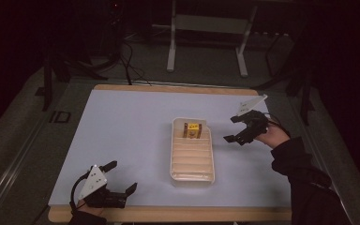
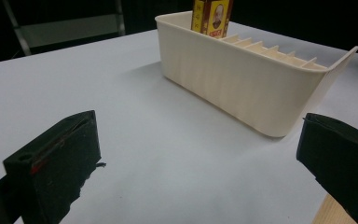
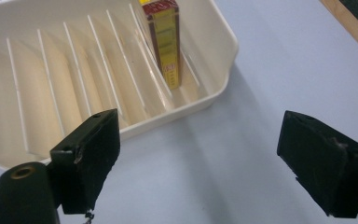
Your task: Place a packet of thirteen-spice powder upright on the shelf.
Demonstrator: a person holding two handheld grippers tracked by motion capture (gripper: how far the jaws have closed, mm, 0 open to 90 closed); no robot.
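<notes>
A cream slotted tray (image 1: 192, 176) lies lengthwise in the middle of the white table. A yellow and brown box (image 1: 192, 130) stands upright in its far slot, also seen as the box (image 2: 212, 16) and the box (image 3: 166, 42). My right gripper (image 1: 236, 127) hovers open just right of the tray's far end, jaws empty and spread wide (image 3: 205, 163). My left gripper (image 1: 121, 176) rests open near the front left edge of the table, facing the tray wall (image 2: 242, 88), nothing between its jaws (image 2: 200, 163).
The wooden table edge (image 1: 168, 214) runs along the front and also the back. A metal stand's legs (image 1: 171, 56) rise on the dark floor behind the table. White table surface (image 1: 122, 126) stretches left of the tray.
</notes>
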